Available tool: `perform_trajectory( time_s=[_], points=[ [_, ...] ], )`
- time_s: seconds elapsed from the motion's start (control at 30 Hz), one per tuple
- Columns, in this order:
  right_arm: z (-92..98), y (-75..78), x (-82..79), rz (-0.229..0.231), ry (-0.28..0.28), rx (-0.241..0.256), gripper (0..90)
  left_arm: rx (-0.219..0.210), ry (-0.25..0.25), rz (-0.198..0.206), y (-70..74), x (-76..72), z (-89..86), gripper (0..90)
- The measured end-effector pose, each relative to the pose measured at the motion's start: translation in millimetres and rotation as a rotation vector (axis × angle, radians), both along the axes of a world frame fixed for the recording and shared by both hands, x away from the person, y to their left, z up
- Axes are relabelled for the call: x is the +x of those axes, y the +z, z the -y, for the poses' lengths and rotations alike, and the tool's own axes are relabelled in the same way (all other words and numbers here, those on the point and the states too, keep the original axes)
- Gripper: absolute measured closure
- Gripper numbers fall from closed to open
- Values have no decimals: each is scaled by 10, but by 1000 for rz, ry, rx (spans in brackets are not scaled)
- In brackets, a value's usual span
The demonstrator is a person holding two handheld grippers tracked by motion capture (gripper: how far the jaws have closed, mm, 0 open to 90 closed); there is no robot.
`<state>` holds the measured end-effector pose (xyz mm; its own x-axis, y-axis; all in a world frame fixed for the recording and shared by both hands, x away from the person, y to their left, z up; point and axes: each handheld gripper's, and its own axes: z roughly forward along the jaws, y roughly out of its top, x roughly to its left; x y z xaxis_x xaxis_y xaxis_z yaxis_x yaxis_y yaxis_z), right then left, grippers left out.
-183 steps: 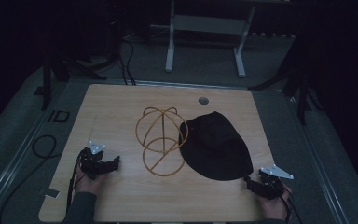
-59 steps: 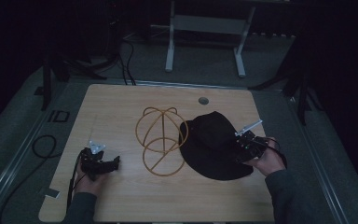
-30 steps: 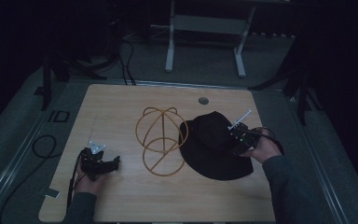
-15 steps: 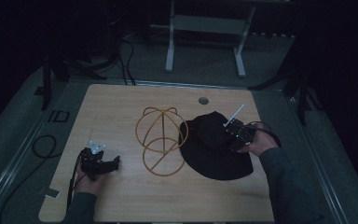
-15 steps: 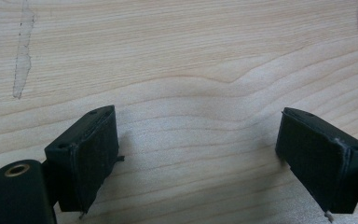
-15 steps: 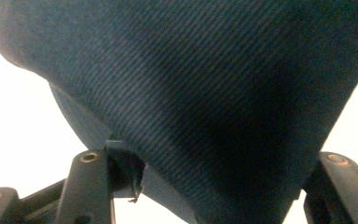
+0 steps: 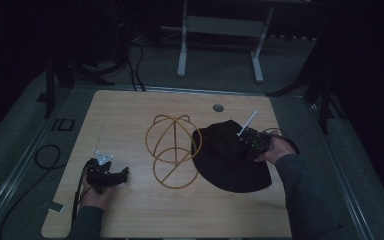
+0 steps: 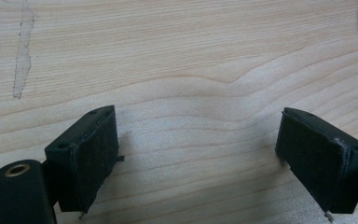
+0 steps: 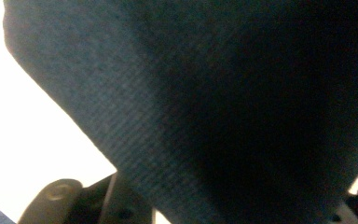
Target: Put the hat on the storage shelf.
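The wooden table (image 7: 130, 120) holds a black hat (image 7: 225, 160), which lies just right of the hoop frame (image 7: 172, 150). My right gripper (image 7: 247, 142) has moved in from the table's near right corner and now sits on the hat. Cloth fills the space between its jaws, but I cannot tell if they pinch it yet. I think I lift the hat next. My left gripper (image 8: 198, 158) has stayed well left of the frame, jaws wide apart, holding nothing.

Left tool (image 8: 200, 163), jaws apart, over wooden table (image 8: 168, 56)
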<state>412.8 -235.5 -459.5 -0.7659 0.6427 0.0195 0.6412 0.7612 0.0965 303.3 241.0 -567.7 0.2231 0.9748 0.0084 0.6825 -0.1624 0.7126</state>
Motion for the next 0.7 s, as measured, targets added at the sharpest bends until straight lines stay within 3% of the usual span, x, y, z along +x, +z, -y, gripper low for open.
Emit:
perform_trajectory(
  time_s=[0.27,0.7],
  points=[
    [-40,22,2,-12,22,-18,844,0,0,0,0,0,0,134],
    [-36,96,-20,-12,35,-6,871,0,0,0,0,0,0,134]
  ],
)
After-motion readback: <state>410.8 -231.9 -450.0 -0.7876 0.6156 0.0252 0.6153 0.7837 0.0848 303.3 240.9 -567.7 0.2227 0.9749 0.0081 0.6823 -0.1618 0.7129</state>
